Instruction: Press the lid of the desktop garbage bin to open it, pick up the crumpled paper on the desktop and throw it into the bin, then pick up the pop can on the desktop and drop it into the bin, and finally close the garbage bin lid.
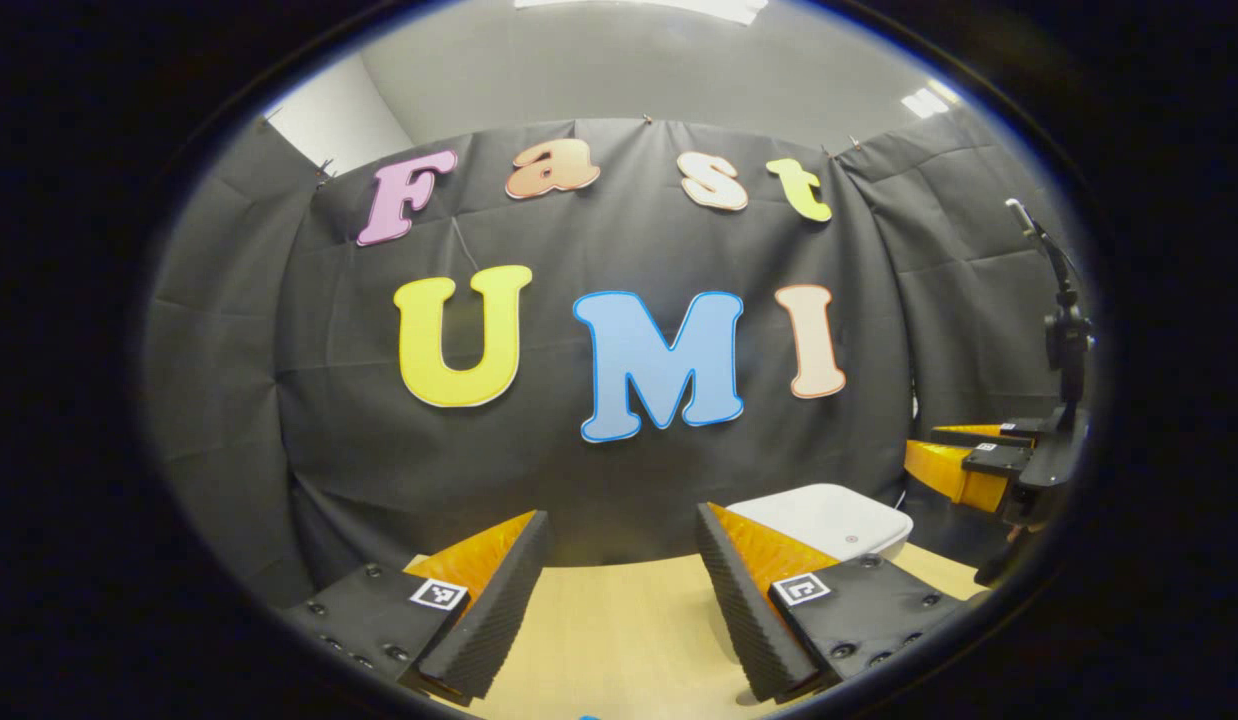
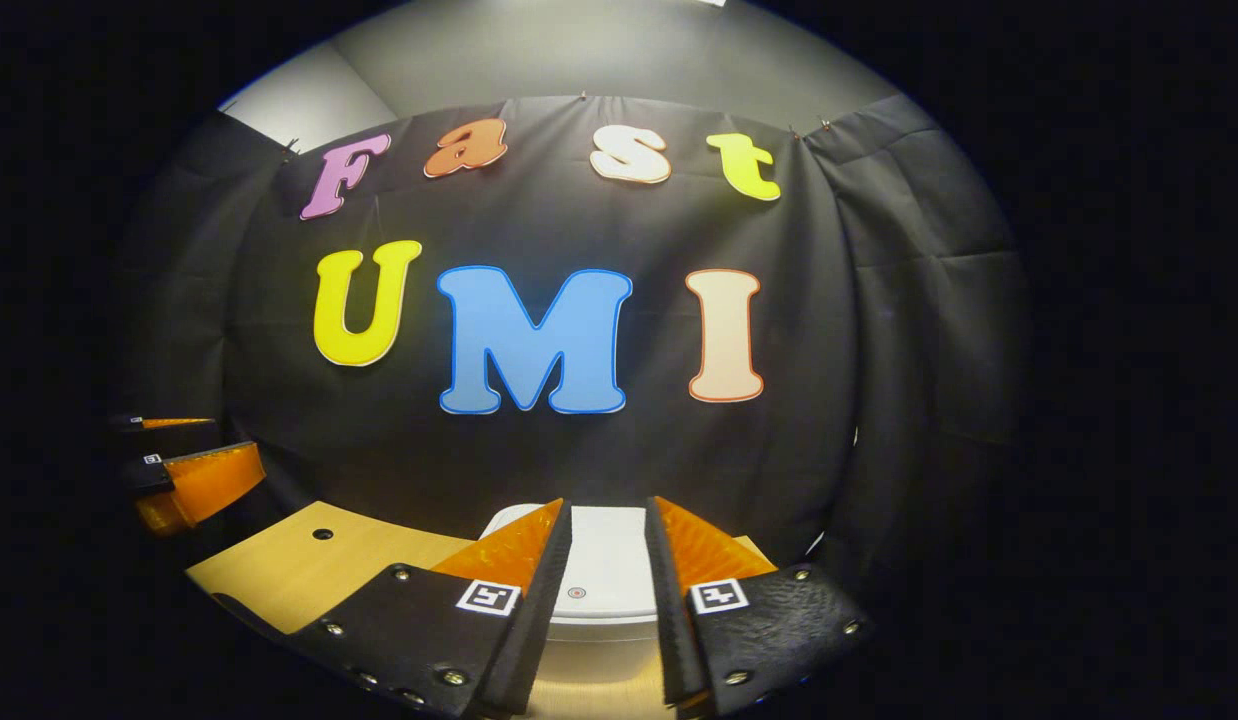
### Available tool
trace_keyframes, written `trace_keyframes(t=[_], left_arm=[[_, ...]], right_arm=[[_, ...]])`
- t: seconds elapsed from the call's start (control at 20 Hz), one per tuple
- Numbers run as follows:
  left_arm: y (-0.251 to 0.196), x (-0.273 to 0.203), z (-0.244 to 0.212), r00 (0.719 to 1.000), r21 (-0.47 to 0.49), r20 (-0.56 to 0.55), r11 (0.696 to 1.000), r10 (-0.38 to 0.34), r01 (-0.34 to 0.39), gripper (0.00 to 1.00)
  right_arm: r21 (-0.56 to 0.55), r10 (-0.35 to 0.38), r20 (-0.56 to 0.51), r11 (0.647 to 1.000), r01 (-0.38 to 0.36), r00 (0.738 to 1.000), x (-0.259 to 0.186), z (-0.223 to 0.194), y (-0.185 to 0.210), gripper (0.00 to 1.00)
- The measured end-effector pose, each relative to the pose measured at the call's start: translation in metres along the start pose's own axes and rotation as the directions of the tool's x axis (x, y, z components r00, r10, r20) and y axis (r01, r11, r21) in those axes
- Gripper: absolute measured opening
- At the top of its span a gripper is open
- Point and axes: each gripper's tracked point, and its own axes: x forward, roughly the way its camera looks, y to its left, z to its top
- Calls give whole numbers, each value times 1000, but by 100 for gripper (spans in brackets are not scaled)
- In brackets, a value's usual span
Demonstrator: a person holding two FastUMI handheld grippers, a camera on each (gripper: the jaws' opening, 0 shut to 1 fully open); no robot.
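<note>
The white desktop bin point(image 1: 829, 520) stands at the back of the wooden table point(image 1: 619, 620) against the black cloth, lid down, a small round mark near the lid's front edge. My left gripper point(image 1: 621, 520) hangs open over the bare table, left of the bin, with nothing between its fingers. In the right gripper view, the bin's lid point(image 2: 604, 565) sits straight ahead, seen through the gap of my right gripper point(image 2: 607, 505). That gripper stands open with a narrower gap, just above and in front of the lid. I cannot tell whether it touches.
The black cloth wall closes the back and both sides. The right gripper point(image 1: 939, 452) hovers at the right, above the bin. The left gripper point(image 2: 194, 470) shows at the far left, open. A small round hole point(image 2: 322, 534) is in the table top.
</note>
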Motion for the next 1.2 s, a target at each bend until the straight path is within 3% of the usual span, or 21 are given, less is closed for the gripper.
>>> trace_keyframes(t=[0.05, 0.1, 0.15, 0.2, 0.25, 0.4, 0.75, 1.2], left_arm=[[1, 0, 0, 1000, 1, 0, 1000, 2, -2, 96], [1, 0, -1, 1000, 1, -1, 1000, 2, -2, 95], [2, -1, -1, 1000, 2, -2, 1000, 2, -2, 95], [2, -1, 0, 1000, 4, -2, 1000, 3, -3, 96], [3, 0, 0, 1000, 5, -2, 1000, 4, -4, 96], [1, 0, 0, 1000, 7, -2, 1000, 3, -3, 96], [-1, 0, 2, 1000, 15, -2, 1000, 4, -4, 96], [6, 4, -3, 1000, 20, -19, 999, 25, -25, 96]], right_arm=[[0, 0, 0, 1000, 0, 1000, 0, 0, 0, 42], [-44, -22, -170, 999, 15, 985, -29, -22, -10, 40], [-26, -38, -34, 999, 37, 999, -15, 1, -14, 40], [-15, -43, -61, 999, 42, 997, -10, -1, -19, 23], [-104, -49, -58, 994, 43, 997, -7, -3, -25, 7], [-24, -32, -49, 999, 31, 998, 1, -9, -16, 10], [-23, 18, -118, 1000, -20, 993, 22, -36, -7, 10], [-17, 89, -284, 995, -98, 955, 41, -102, 12, 10]])
